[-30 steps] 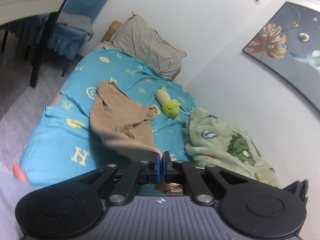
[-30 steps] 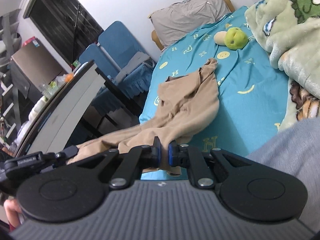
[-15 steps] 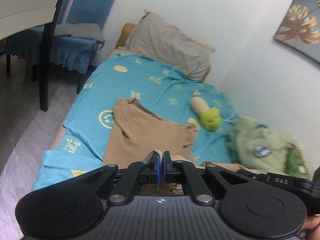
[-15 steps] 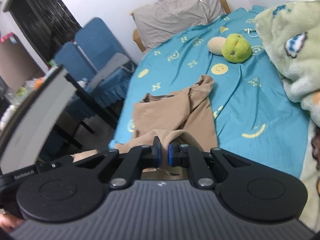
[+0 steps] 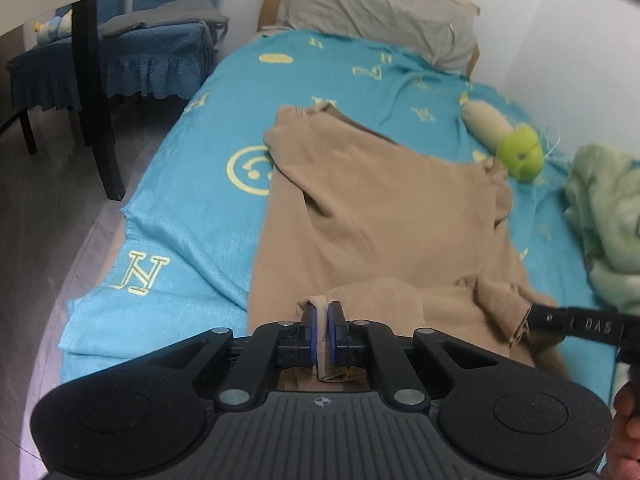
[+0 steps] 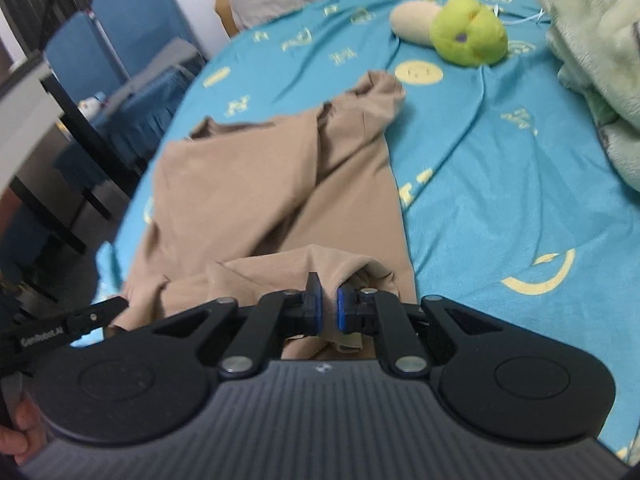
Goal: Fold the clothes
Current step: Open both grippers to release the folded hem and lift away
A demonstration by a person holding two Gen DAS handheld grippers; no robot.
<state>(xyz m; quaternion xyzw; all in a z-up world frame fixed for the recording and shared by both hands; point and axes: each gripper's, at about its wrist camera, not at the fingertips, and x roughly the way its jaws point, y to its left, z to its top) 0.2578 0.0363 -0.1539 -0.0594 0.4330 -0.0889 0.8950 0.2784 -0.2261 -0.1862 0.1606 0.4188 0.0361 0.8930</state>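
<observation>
A tan garment lies spread on the blue bed sheet; it also shows in the right wrist view. My left gripper is shut on the garment's near edge, on its left side. My right gripper is shut on the near edge at its right side. Both hold the hem low over the bed. The right gripper's tip shows in the left wrist view, and the left gripper's tip in the right wrist view.
A green and beige plush toy and a green fleece blanket lie to the right. A grey pillow is at the head. Blue chairs and a dark table leg stand left of the bed.
Both grippers have come down and forward over the bed with the garment's edge, and the garment now lies flatter and more spread on the sheet.
</observation>
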